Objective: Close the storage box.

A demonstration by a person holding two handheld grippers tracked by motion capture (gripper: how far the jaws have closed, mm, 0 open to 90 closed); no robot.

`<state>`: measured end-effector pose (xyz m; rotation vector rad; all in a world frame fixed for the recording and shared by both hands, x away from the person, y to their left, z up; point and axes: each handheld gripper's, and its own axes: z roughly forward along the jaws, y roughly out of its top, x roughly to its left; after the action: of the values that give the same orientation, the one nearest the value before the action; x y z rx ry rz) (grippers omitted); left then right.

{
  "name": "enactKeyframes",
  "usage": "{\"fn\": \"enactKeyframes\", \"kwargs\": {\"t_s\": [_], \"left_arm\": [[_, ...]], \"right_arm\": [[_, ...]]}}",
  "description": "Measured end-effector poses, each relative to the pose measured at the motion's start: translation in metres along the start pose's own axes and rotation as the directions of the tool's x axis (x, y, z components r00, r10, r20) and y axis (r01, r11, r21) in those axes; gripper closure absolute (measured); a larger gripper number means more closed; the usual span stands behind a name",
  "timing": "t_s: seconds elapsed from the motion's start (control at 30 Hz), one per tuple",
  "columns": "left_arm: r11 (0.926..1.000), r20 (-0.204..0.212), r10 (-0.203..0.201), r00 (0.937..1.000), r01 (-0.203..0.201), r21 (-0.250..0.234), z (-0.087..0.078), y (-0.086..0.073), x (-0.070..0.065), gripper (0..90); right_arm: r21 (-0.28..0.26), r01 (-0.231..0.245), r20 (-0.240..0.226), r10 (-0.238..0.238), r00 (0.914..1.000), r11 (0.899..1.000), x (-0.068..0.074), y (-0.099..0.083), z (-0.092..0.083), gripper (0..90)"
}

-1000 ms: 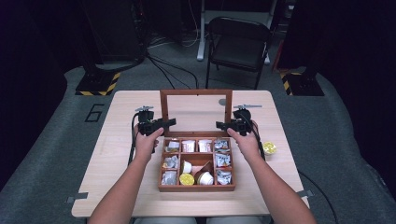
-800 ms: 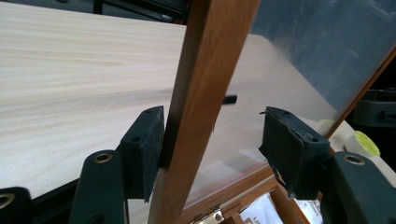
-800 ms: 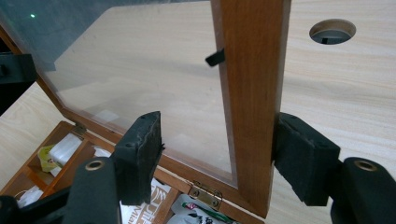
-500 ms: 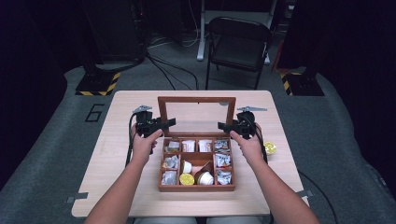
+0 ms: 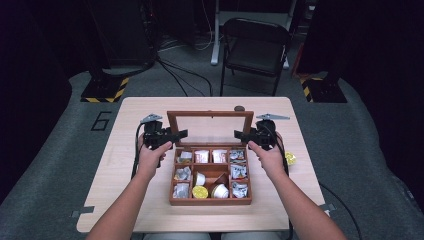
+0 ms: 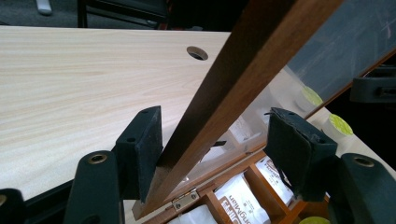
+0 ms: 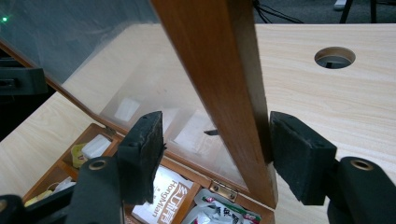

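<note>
Hinged lid (image 5: pixel 210 116) of the brown wooden compartment box (image 5: pixel 210 200): thin wood frame around a clear pane, standing near upright at the back of the box, mid-bench (image 5: pixel 125 200). Likely light and stiff, but the pane looks fragile and the small hinges would not take twisting. Take it by the wooden side rails only.

Your left gripper (image 6: pixel 224 154) straddles the left rail; the outer finger (image 6: pixel 140 149) touches the wood, the inner one stands off it. The fingers have just been opening, no clamp.

Your right gripper (image 7: pixel 217 156) straddles the right rail; the outer finger (image 7: pixel 299 154) rests against it, the other stands clear of the pane, fingers apart after closing slightly.
</note>
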<state>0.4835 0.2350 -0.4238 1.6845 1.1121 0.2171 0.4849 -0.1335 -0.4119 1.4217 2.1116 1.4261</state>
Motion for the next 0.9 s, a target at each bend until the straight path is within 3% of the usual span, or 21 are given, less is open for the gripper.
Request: {"fn": "enactKeyframes", "kwargs": {"t_s": [0.57, 0.9], "left_arm": [[0.9977, 0.022, 0.061, 0.9979, -0.06, -0.031, -0.022, 0.004, -0.016, 34.7], [0.9955, 0.032, 0.087, 0.9957, -0.086, -0.039, -0.04, 0.003, -0.028, 33.5]], "right_arm": [[-0.02, 0.032, -0.009, -0.032, 0.9994, 0.999, 0.012, 0.002, -0.024, 36.7], [-0.032, 0.082, -0.018, -0.082, 0.9965, 0.996, 0.02, -0.001, -0.041, 36.6]]}}
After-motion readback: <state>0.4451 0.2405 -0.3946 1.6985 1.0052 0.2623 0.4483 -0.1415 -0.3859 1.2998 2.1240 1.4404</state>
